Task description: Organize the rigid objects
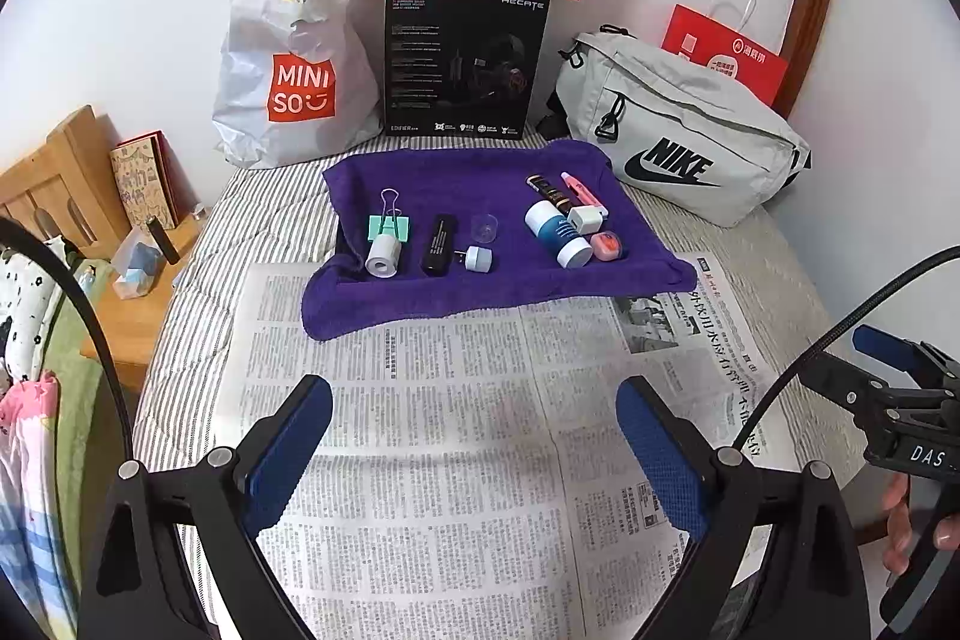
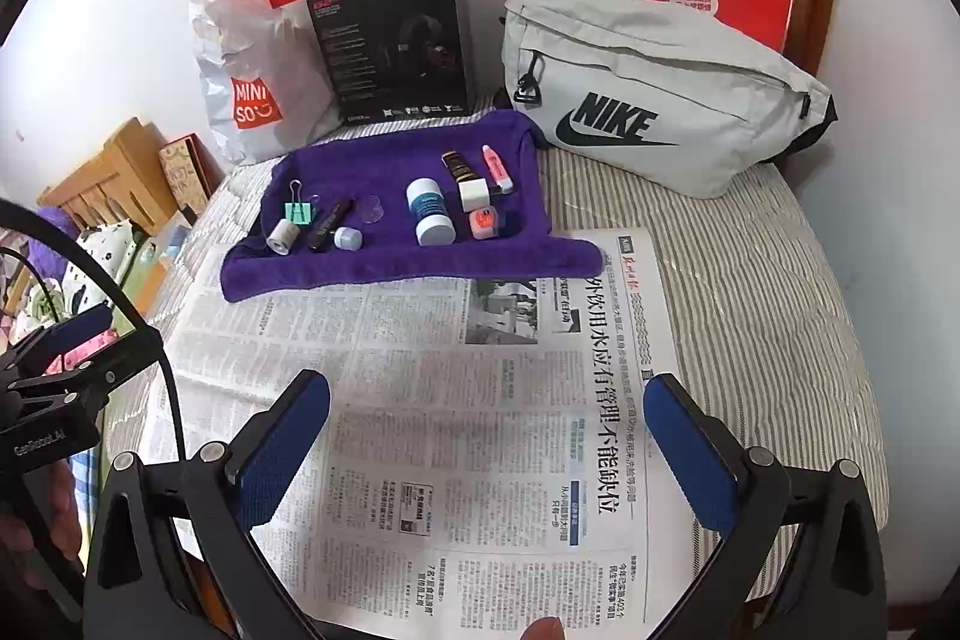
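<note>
- While both grippers hang back over the newspaper (image 1: pixel 456 430), the small rigid objects sit on the purple towel (image 1: pixel 480 292) in the middle of the frame, well apart from either tool.
- Left cluster: a green binder clip (image 1: pixel 390 223) touching a white roll (image 1: pixel 383 255), a black stick (image 1: pixel 439 244) beside it, then a small white plug (image 1: pixel 479 257) and a clear cap (image 1: pixel 485 227).
- Right cluster: a blue-and-white bottle (image 1: pixel 558 235), a white cube (image 1: pixel 585 221), a pink highlighter (image 1: pixel 581 190), a dark tube (image 1: pixel 549 193) and a pink case (image 1: pixel 606 244), packed close together.
- Left gripper (image 1: pixel 474 451), lower centre: jaws spread wide, nothing between them.
- Right gripper (image 2: pixel 487 451), lower centre of its own view: spread wide too, holding nothing.
- Behind the towel, upper frame: a white Miniso bag (image 1: pixel 288 64), a black box (image 1: pixel 465 61), a grey Nike pouch (image 1: pixel 678 130).
</note>
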A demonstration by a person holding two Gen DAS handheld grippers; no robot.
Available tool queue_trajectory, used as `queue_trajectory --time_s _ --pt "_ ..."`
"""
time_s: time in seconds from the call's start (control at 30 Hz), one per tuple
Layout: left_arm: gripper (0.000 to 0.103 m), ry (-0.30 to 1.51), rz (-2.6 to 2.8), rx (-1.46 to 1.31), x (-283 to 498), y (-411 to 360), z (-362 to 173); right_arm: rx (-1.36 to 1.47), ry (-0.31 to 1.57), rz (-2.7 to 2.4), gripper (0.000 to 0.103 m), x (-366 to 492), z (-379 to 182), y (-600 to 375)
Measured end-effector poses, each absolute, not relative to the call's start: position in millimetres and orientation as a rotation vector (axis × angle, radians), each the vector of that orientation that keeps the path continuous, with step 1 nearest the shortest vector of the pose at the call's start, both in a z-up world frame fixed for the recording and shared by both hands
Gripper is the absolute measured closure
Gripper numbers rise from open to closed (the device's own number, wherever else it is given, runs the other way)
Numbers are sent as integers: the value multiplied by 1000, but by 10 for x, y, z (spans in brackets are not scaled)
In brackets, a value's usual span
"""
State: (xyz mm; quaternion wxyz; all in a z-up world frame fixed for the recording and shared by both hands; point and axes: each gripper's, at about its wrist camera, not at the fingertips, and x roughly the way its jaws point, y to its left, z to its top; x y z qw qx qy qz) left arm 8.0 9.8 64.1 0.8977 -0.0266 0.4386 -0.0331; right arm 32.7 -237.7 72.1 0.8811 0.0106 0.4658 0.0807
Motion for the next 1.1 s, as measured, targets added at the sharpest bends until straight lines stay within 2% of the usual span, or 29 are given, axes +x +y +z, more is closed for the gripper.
queue_trajectory --time_s 1.1 --pt "7 918 -71 -38 8 64 653 -6 972 179 0 250 734 -2311"
